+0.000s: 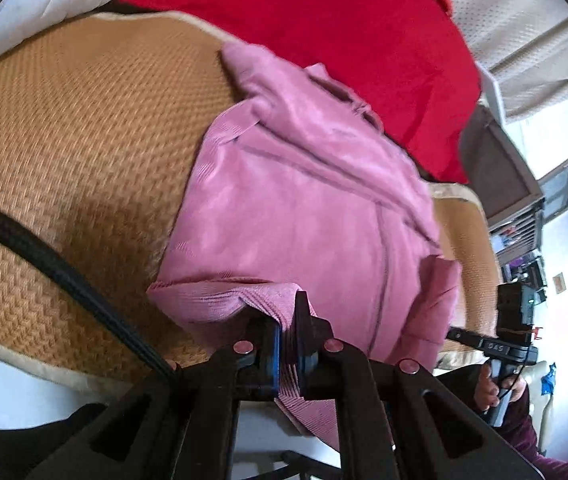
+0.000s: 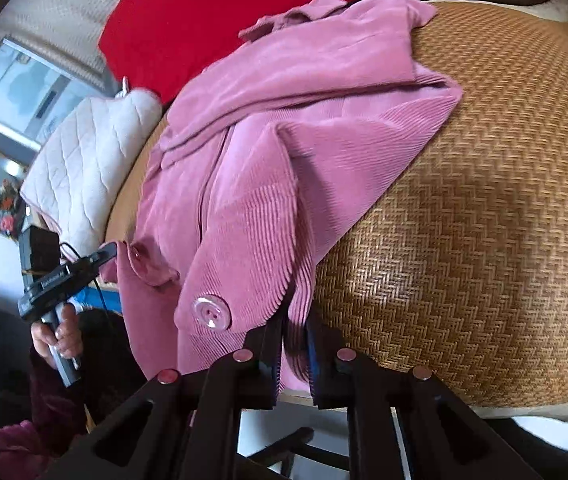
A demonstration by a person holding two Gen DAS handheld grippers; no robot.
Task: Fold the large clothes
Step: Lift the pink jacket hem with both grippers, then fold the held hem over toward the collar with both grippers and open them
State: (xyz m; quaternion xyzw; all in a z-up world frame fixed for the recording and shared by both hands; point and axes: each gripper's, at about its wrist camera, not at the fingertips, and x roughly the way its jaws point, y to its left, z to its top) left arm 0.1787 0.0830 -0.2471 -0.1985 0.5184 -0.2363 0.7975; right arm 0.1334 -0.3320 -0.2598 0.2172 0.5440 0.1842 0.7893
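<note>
A pink corduroy coat point(image 1: 299, 200) lies partly folded on a woven straw mat point(image 1: 68, 128), its collar toward a red blanket. My left gripper point(image 1: 288, 340) is shut on the coat's near hem edge at the mat's front. The right wrist view shows the same coat point(image 2: 284, 148) with a large pink button point(image 2: 211, 312) near the hem. My right gripper point(image 2: 295, 356) is shut on a hem fold beside that button. Each gripper also shows in the other's view: the right one point(image 1: 459, 335) and the left one point(image 2: 108, 251), both at the coat's edge.
A red blanket point(image 1: 323, 20) covers the far side of the bed. A white quilted pad point(image 2: 84, 168) lies beside the mat point(image 2: 483, 220). A black cable point(image 1: 64, 268) crosses the mat. Furniture and a window point(image 2: 24, 88) stand beyond the bed.
</note>
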